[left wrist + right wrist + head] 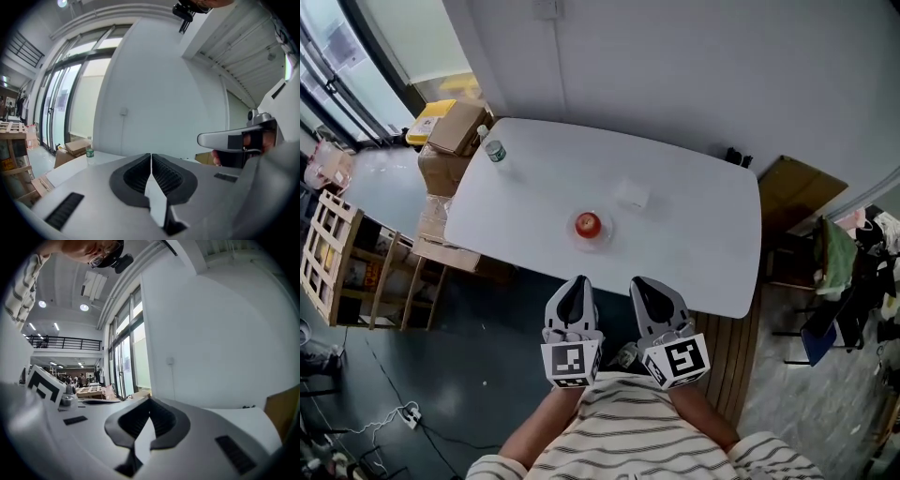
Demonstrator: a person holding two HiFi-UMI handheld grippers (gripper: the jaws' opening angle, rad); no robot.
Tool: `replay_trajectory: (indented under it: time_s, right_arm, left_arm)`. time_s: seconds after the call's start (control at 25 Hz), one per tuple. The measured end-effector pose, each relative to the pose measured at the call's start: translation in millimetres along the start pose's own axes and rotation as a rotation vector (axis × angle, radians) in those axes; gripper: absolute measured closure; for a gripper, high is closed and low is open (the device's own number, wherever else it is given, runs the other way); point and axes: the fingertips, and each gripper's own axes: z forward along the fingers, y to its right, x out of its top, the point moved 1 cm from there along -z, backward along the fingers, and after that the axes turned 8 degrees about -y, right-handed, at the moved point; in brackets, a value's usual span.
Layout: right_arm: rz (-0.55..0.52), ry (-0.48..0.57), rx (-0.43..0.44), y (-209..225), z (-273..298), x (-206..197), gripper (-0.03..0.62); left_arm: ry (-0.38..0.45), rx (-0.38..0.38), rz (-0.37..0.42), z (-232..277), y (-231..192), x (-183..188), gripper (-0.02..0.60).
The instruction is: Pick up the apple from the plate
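Note:
A red apple [588,224] sits on a small clear plate [602,234] near the middle of the white table [694,244]. Both grippers hang side by side in front of the table's near edge, short of the apple, pointing toward it. The left gripper [575,282] is shut with nothing between its pads; in the left gripper view its jaws [151,157] meet in a thin line. The right gripper [646,284] is also shut and empty, its pads touching at the tip [149,401]. The apple is hidden in both gripper views.
A small bottle [494,150] stands at the table's far left corner, also seen in the left gripper view [89,152]. A clear flat item [633,194] lies beyond the plate. Cardboard boxes [455,127] and a wooden rack [337,253] are at the left, a chair [825,272] at the right.

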Motion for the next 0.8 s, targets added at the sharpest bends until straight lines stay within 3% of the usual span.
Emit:
replay_trajectory:
  time_s: [0.56, 0.68, 0.8]
  right_arm:
    - [0.043, -0.082, -0.093, 27, 61, -10, 0.580]
    - [0.050, -0.090, -0.112, 34, 68, -12, 0.580]
    - [0.065, -0.098, -0.138, 41, 74, -14, 0.580]
  left_arm:
    - [-0.130, -0.056, 0.033, 90, -44, -45, 0.569]
    - [-0.175, -0.066, 0.050, 108, -49, -58, 0.488]
    - [-0.219, -0.080, 0.067, 125, -52, -73, 0.468]
